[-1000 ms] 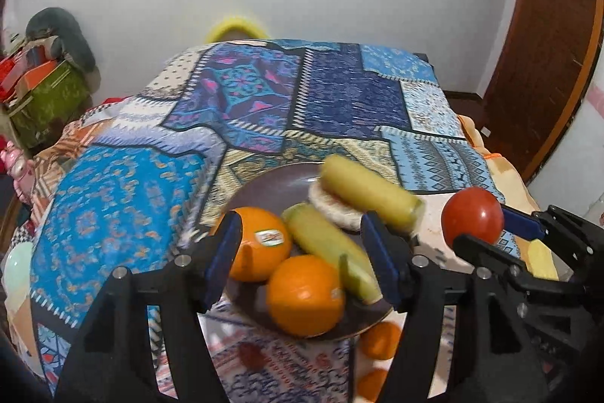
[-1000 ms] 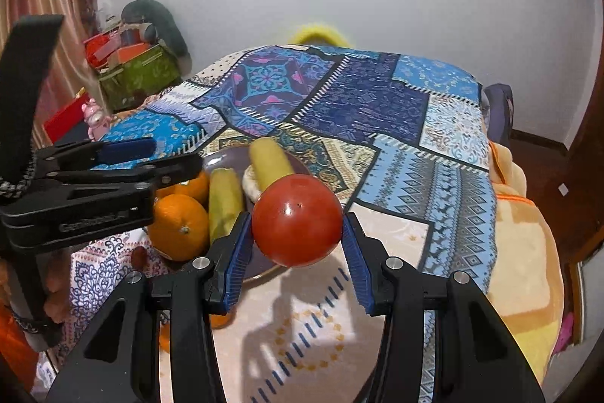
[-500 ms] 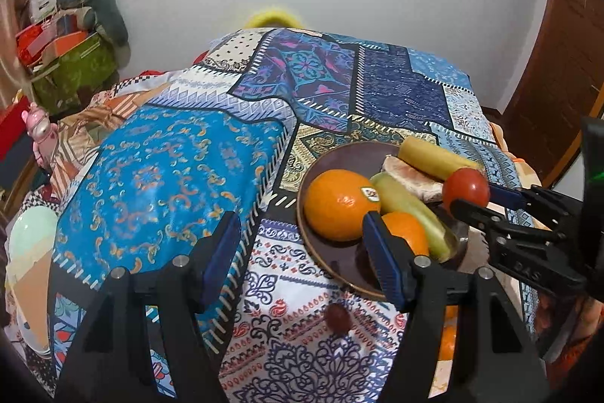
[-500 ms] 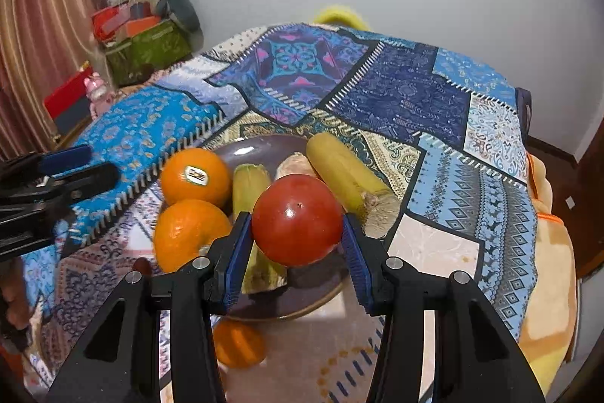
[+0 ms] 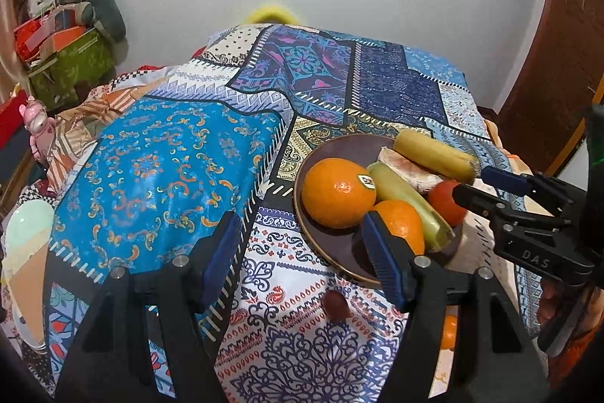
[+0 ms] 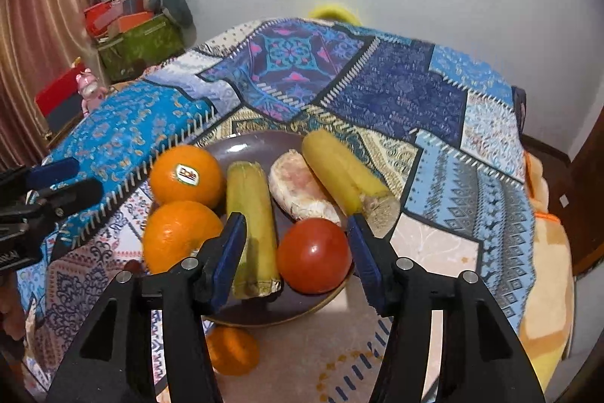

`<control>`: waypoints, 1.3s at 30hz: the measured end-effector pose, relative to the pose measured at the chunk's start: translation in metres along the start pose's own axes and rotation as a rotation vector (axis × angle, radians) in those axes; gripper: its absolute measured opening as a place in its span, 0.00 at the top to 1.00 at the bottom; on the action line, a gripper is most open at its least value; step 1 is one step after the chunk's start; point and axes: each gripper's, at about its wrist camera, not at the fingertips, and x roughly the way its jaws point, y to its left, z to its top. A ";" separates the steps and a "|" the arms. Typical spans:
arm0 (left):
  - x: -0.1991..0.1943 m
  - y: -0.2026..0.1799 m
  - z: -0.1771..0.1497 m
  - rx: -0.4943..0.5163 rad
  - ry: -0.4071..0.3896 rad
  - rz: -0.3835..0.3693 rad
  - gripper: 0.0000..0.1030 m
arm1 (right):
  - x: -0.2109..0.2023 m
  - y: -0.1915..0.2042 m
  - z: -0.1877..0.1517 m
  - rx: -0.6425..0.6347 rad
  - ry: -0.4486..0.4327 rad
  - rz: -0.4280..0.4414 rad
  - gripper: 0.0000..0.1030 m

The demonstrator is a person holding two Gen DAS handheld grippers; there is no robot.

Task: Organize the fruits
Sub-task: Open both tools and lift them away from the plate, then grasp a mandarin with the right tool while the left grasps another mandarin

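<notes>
A dark brown plate (image 6: 245, 148) on the patchwork bedspread holds two oranges (image 6: 185, 174), a green banana (image 6: 251, 210), a yellow banana (image 6: 343, 172) and a pale peeled fruit (image 6: 298, 187). A red tomato (image 6: 313, 255) rests on the plate's near side between the fingers of my right gripper (image 6: 298, 255), whose jaws stand open with a gap on each side. The plate (image 5: 339, 146) and tomato (image 5: 445, 201) also show in the left wrist view. My left gripper (image 5: 302, 252) is open and empty, left of the plate.
A small orange (image 6: 232, 350) lies on the bedspread just in front of the plate, and a small dark red fruit (image 5: 336, 304) lies near it. A green box (image 6: 139, 44) with clutter stands at the far left by the wall. A wooden door (image 5: 547, 63) is at the right.
My right gripper lowered the tomato onto the plate and opened, letting it go. My left gripper has drawn back and to the left, away from the plate.
</notes>
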 end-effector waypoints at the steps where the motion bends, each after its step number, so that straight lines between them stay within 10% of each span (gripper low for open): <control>1: -0.003 -0.001 0.000 0.002 -0.003 0.000 0.35 | -0.005 0.001 0.000 -0.002 -0.007 0.001 0.50; 15: -0.060 -0.018 -0.019 0.052 -0.039 0.003 0.28 | -0.054 0.015 -0.027 0.002 -0.013 -0.003 0.49; 39: -0.014 -0.013 -0.055 0.049 0.084 0.002 0.25 | 0.009 0.027 -0.065 0.053 0.179 0.094 0.59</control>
